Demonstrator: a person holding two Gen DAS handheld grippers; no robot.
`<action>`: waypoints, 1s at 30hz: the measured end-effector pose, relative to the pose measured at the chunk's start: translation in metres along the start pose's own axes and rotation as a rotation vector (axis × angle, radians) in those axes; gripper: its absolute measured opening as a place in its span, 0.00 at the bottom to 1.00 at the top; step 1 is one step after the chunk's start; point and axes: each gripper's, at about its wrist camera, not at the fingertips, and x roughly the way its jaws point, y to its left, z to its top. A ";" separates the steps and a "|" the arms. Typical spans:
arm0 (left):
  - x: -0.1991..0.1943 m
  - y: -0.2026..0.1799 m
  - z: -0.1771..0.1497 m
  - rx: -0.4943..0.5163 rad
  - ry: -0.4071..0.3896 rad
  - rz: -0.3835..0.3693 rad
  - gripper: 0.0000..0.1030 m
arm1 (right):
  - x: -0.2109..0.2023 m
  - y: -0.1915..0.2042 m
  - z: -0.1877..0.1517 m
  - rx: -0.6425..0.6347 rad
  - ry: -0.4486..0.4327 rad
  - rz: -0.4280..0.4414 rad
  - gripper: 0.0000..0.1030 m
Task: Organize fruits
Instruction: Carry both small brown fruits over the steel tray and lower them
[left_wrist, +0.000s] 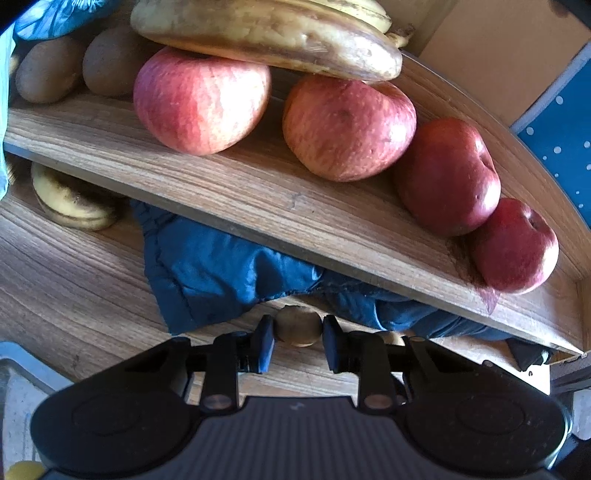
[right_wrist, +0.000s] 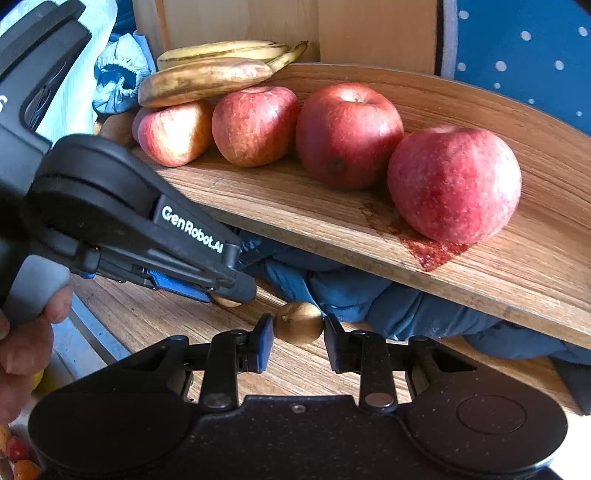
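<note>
Fruits are lying in two places: on a curved wooden shelf (left_wrist: 258, 192) crossing the middle of both frames, and on the wooden desk (left_wrist: 74, 266) below it. In the left wrist view, four apples are sitting in a row on the shelf, from a pale striped apple (left_wrist: 201, 99) at upper centre to a dark red apple (left_wrist: 515, 245) at the right edge, with a browned banana (left_wrist: 266, 37) resting across the first two. Two kiwis (left_wrist: 48, 70) are lying at the upper left of the shelf. A further banana (left_wrist: 70, 203) is lying on the desk at the left, partly under the shelf, beside a crumpled blue cloth (left_wrist: 229, 266).

The left gripper (left_wrist: 298, 341), at lower centre of its own view, is clamping a small brown kiwi (left_wrist: 298, 326) between its blue pads, just above the desk. The right gripper (right_wrist: 298, 341), at lower centre of the right wrist view, is likewise pressing its pads against both sides of a small tan round fruit (right_wrist: 298, 323). In that view the left gripper's body is entering from the left edge, and a hand (right_wrist: 26, 343) is gripping its handle at lower left. A reddish stain (right_wrist: 428, 251) is showing on the shelf beneath the nearest apple (right_wrist: 454, 184).
</note>
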 end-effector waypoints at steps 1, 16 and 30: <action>-0.001 0.000 -0.001 0.005 0.000 0.000 0.30 | -0.002 0.000 -0.001 0.006 -0.002 -0.006 0.30; -0.025 0.006 -0.017 0.072 -0.009 -0.038 0.30 | -0.030 0.006 -0.008 0.058 -0.029 -0.056 0.30; -0.064 0.037 -0.023 0.101 -0.015 -0.069 0.30 | -0.054 0.039 -0.013 0.077 -0.049 -0.087 0.30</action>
